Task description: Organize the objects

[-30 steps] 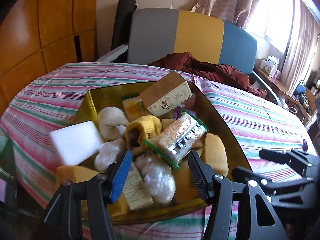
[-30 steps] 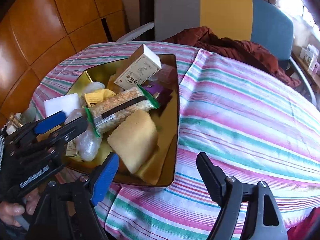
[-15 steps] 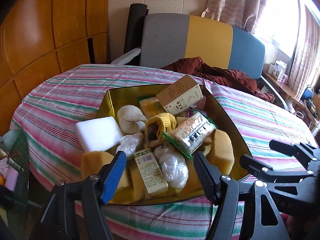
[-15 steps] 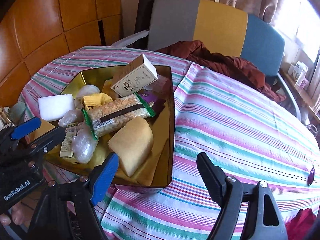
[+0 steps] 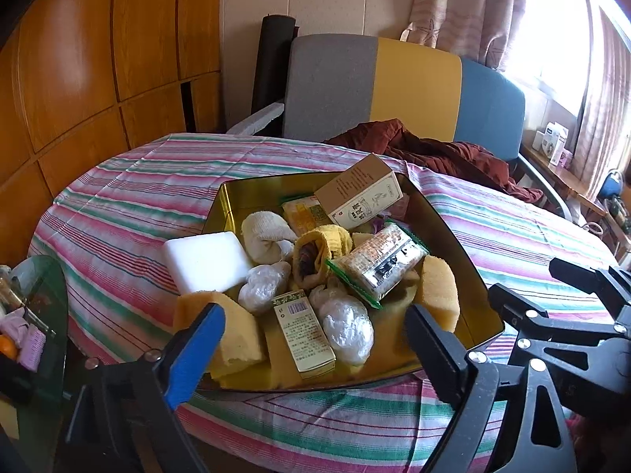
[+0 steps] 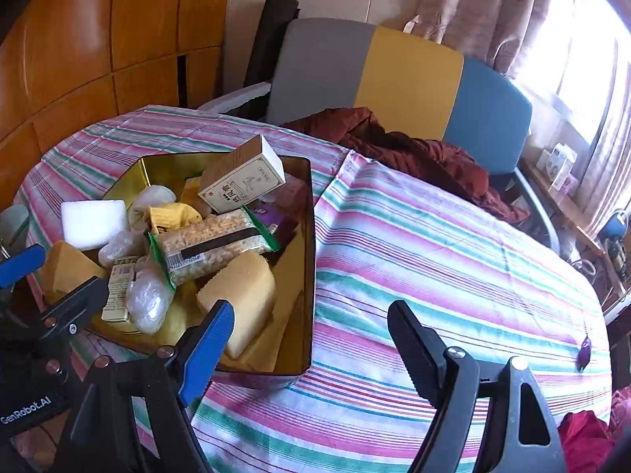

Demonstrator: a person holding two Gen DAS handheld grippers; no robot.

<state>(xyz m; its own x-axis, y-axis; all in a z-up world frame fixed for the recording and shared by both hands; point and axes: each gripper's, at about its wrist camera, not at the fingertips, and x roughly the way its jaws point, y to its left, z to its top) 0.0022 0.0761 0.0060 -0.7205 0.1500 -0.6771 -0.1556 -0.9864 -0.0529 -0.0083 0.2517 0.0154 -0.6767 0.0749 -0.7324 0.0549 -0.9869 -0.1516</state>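
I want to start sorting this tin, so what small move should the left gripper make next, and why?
Probably lower the left gripper, whose jaws have just been opening and hold nothing, onto the small printed box lying flat near the gold tin's front edge: it is the nearest item, lying almost between the fingers.

Both fisheye views look forward and steeply down, close over a round table under a striped pink, green and white cloth (image 5: 130,213). The left wrist view faces the gold metal tray (image 5: 453,244) of mixed items centrally. The right wrist view sets that tray (image 6: 307,260) at nine o'clock. Both share the grey, yellow and blue chair back (image 6: 406,75) at twelve o'clock.
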